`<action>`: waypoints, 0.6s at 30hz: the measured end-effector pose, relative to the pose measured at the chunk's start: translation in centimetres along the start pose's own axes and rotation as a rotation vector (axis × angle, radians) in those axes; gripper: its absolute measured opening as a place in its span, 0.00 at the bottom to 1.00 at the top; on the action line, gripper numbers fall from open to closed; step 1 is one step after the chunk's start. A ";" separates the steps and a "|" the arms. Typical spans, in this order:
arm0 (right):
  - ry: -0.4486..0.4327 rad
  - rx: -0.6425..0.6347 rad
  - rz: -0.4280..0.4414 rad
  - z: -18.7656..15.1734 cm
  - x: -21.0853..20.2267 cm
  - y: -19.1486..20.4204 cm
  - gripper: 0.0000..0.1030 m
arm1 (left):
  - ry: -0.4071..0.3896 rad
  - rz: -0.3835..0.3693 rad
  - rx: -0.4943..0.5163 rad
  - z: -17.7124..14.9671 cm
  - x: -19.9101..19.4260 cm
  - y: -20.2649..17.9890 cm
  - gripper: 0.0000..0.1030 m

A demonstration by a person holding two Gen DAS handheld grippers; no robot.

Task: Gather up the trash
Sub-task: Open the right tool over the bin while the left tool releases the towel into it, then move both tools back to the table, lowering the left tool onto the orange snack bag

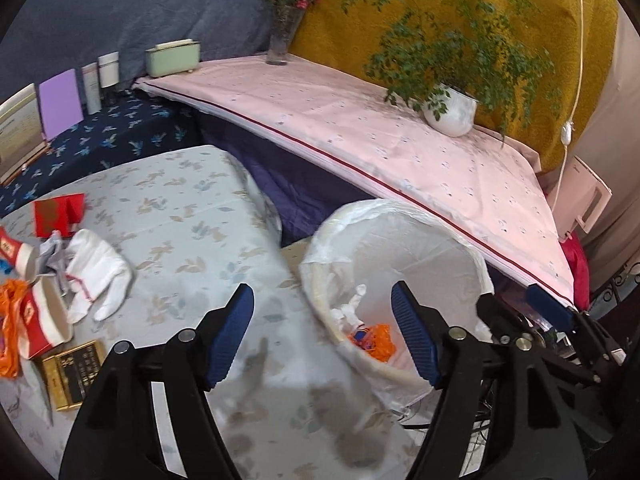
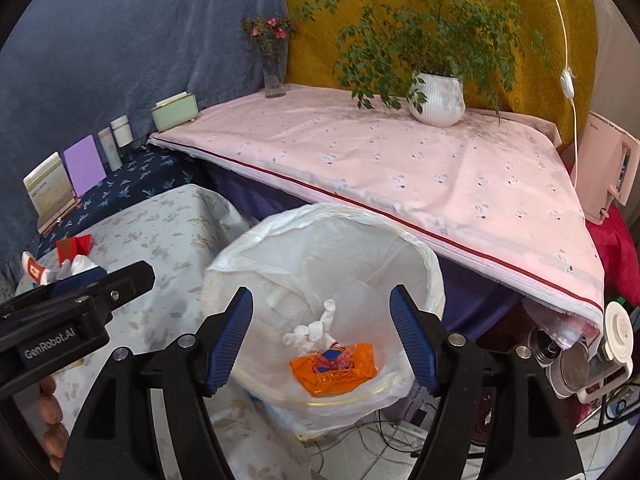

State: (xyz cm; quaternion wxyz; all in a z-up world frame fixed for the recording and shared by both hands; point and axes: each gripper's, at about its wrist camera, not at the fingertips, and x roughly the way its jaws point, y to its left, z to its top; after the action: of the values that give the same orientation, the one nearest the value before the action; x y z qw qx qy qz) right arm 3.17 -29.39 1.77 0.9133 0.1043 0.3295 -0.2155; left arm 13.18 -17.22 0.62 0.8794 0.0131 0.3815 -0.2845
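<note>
A white-lined trash bin (image 2: pixel 424 268) stands beside the leaf-print table; it also shows in the left wrist view (image 1: pixel 460 248). Inside lie an orange wrapper (image 2: pixel 336 370) and a white glove (image 2: pixel 316 330). My right gripper (image 2: pixel 322 344) is open and empty above the bin's mouth. My left gripper (image 1: pixel 322 336) is open and empty over the table's edge next to the bin. On the table at the left lie a white glove (image 1: pixel 100 280), a red-and-white paper cup (image 1: pixel 44 320), an orange wrapper (image 1: pixel 10 332), a red packet (image 1: pixel 58 210) and a gold-black box (image 1: pixel 76 372).
A pink-covered shelf (image 1: pixel 360 132) holds a potted plant (image 1: pixel 452 110), a flower vase (image 1: pixel 282 36) and a green box (image 1: pixel 172 58). Cards and tubes (image 1: pixel 60 100) stand on the dark blue ledge. Jars (image 2: pixel 568 364) and cables sit on the floor at the right.
</note>
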 end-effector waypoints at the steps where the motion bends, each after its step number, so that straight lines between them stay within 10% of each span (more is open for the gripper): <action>1: -0.006 -0.002 0.007 0.0 -0.4 0.4 0.68 | -0.008 0.016 -0.012 -0.1 -0.5 0.7 0.68; 18: 0.001 -0.116 0.140 -1.8 -2.9 10.0 0.70 | -0.043 0.225 -0.154 -3.4 -6.8 11.4 0.72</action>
State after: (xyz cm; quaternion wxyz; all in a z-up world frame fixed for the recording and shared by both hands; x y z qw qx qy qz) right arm 4.86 -18.98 2.77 0.9304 0.0743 0.3339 -0.1315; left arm 13.05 -3.53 0.63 0.9121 -0.0177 0.3794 -0.1543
